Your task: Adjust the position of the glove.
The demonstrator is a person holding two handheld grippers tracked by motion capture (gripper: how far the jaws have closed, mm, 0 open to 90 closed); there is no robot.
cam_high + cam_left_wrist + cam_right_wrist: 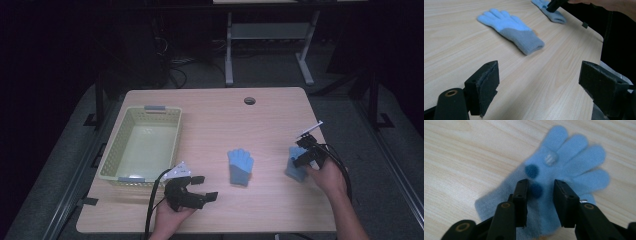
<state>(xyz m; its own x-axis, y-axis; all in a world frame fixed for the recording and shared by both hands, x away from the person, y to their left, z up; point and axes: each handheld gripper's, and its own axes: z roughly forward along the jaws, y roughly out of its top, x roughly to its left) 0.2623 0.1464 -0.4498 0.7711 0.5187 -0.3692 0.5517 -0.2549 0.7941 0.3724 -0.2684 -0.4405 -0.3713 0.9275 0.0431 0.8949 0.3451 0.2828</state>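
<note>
Two light-blue knit gloves with grey cuffs lie on the wooden table. One glove lies flat mid-table, fingers pointing away. My left gripper hovers open near the front edge, left of that glove, with nothing between its jaws. The second glove, with dark blue pompoms on its palm, lies at the right. My right gripper is down on its palm, jaws a narrow gap apart with a pompom and fabric between them; the glove looks flat, not pinched.
A pale yellow-green plastic basket with nothing in it stands at the table's left, just behind my left gripper. A cable hole sits near the far edge. A desk frame stands on the floor beyond the table.
</note>
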